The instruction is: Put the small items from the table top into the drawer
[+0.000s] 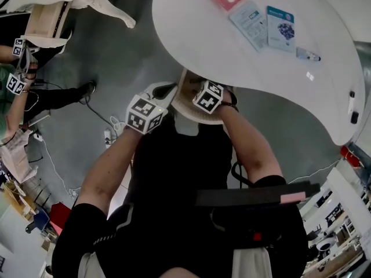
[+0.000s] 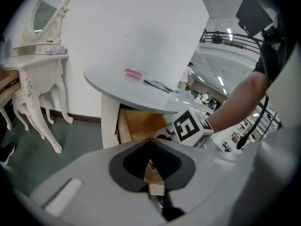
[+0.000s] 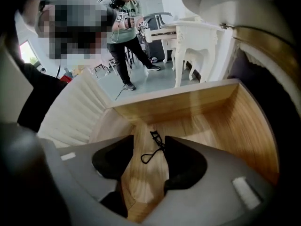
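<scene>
Forearms (image 1: 110, 167) hold left gripper (image 1: 153, 102) and right gripper (image 1: 199, 99) at open drawer (image 1: 181, 90) under white surface (image 1: 197, 45); packets (image 1: 250, 22) lie on top. Left gripper view: fingers (image 2: 129, 166) together. Right gripper view: fingers (image 3: 113, 161) apart over black eyelash curler (image 3: 153, 147) lying on drawer floor.
</scene>
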Demonstrator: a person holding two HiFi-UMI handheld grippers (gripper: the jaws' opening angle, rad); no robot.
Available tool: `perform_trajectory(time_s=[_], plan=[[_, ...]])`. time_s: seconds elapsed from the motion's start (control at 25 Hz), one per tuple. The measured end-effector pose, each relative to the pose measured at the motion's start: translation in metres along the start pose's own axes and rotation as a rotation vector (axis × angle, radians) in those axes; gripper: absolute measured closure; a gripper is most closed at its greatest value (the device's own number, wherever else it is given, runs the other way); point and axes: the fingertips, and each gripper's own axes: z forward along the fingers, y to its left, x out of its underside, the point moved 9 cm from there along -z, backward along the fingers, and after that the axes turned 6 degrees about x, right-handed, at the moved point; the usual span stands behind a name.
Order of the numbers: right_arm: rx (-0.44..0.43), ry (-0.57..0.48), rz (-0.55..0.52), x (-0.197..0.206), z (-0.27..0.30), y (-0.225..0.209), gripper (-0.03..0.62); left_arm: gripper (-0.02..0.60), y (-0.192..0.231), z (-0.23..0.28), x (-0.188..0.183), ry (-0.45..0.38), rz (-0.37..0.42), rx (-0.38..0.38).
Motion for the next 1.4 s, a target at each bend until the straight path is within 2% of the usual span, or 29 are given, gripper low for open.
perform_trajectory(time_s=[0.28,0.44,0.72,0.92,1.2,1.4], plan=[[-0.011,-0.034,-0.054,-0.004,-0.044,0.017,0.464,0.58,-0.016,-0.026,-0.018,-0.025,0.046,0.03],[0.049,-0.12,-0.064,-0.012,-0.085,0.031,0.515,0.58,-0.027,-0.044,-0.026,-0.059,0.046,0.038],[0.183,-0.351,0.14,-0.013,-0.175,0.04,0.584,0.58,-0.059,-0.063,-0.056,-0.168,0.096,0.092],[0.273,-0.556,0.307,-0.017,-0.241,0.042,0.59,0.58,-0.081,-0.078,-0.08,-0.247,0.138,0.117],[0.423,-0.78,0.387,-0.019,-0.322,0.049,0.591,0.58,-0.104,-0.1,-0.118,-0.365,0.183,0.136],[0.518,-0.897,0.45,-0.012,-0.361,0.053,0.591,0.581,-0.12,-0.111,-0.133,-0.423,0.209,0.125]])
